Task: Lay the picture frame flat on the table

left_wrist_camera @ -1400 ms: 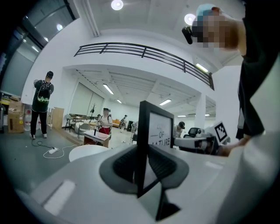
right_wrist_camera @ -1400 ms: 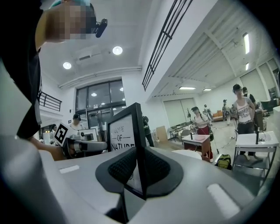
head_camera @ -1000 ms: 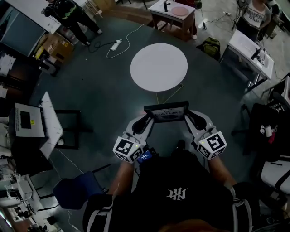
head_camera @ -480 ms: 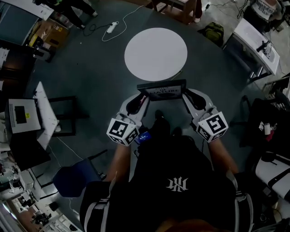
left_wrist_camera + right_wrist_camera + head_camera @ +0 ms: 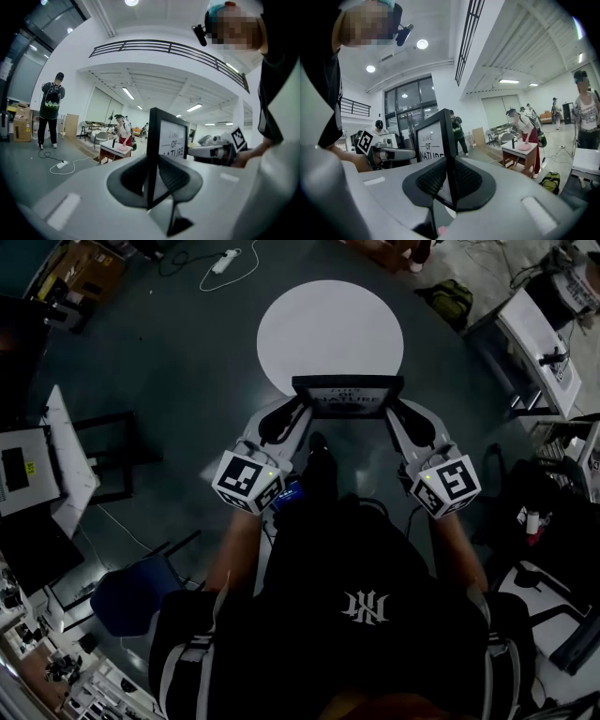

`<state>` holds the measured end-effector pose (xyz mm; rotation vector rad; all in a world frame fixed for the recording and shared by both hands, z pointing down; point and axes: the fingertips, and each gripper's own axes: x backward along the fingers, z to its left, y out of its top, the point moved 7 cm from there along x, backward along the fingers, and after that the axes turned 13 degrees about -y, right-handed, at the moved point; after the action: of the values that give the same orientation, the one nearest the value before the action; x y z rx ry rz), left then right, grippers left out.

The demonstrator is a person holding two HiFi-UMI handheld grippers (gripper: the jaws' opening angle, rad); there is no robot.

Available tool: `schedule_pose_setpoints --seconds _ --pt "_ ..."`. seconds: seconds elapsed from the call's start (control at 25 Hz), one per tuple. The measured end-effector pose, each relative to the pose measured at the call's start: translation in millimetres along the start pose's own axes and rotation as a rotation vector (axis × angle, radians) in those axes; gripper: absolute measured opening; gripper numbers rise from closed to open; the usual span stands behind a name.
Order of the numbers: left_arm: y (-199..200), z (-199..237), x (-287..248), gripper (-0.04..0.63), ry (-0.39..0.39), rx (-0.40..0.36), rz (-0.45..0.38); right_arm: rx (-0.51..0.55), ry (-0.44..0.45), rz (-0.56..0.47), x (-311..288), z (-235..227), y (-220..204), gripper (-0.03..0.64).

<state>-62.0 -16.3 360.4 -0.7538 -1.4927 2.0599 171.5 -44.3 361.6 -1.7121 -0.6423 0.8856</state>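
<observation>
A black picture frame (image 5: pixel 348 395) with a white print reading "LOVE OF NATURE" hangs in the air, upright, just at the near edge of a round white table (image 5: pixel 330 332). My left gripper (image 5: pixel 300 409) is shut on the frame's left side, and the frame's edge (image 5: pixel 152 140) stands between its jaws. My right gripper (image 5: pixel 394 409) is shut on the frame's right side (image 5: pixel 449 150). Each gripper view shows the other gripper across the frame.
The floor around the table is dark grey. A power strip with a white cable (image 5: pixel 225 259) lies beyond the table, a white desk (image 5: pixel 548 320) stands at the right, another desk (image 5: pixel 56 465) and a blue chair (image 5: pixel 131 596) at the left. People stand farther off (image 5: pixel 49 110).
Both grippers carried the frame forward, and the round table has come nearer; the frame now reaches its near edge. Both grips are unchanged.
</observation>
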Motion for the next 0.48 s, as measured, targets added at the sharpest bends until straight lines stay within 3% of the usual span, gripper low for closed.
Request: schedule_pose_setpoints --seconds 0.48 --pt "13.3 133.9 -37.7 0.074 -0.020 0.083 0.016 -0.009 -0.017 0.104 -134.0 -17.4 18.7 0.044"
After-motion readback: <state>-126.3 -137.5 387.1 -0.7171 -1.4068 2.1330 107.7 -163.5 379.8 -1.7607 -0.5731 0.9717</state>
